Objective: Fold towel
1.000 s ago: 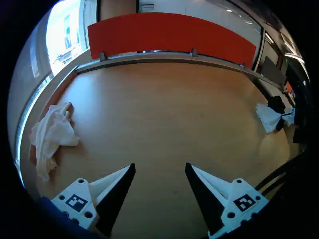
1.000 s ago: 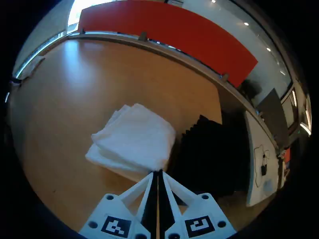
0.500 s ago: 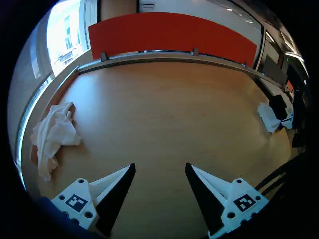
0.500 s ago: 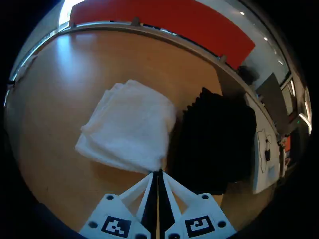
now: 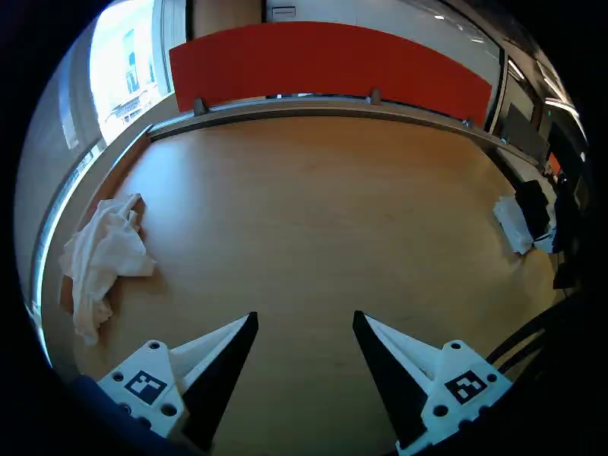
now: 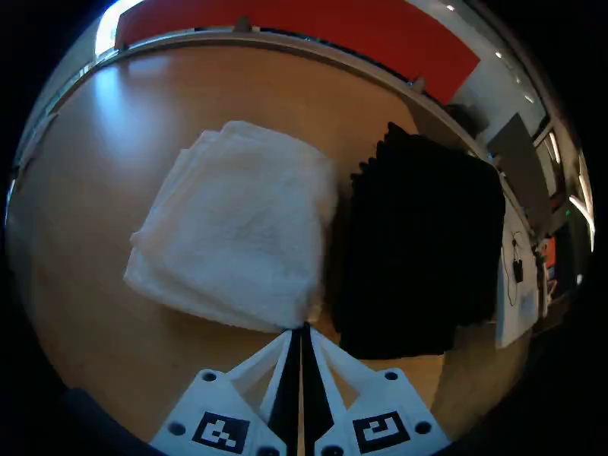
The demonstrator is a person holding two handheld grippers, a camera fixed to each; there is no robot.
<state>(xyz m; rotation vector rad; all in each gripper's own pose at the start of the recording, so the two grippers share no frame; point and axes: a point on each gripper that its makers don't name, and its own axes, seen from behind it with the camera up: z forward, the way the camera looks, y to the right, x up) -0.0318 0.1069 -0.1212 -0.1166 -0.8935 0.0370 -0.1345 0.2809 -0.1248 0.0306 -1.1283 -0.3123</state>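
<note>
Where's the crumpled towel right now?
In the left gripper view, the crumpled white towel lies at the far left edge of the wooden table, on the window side, ahead and left of the open left gripper.

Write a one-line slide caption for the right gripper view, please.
Shut tongs at the near corner of a folded white towel, beside a black cloth on a wooden table.

A folded white terry towel point(image 6: 239, 224) lies flat on the wooden bench point(image 6: 91, 190) as a thick, squarish stack of layers, near the bench's right end. A black folded towel point(image 6: 422, 243) lies just beside it, edges nearly touching, closer to that end. A crumpled white cloth towel point(image 5: 102, 258) sits in a loose, rumpled heap at the bench's far left edge, well apart from both.
</note>
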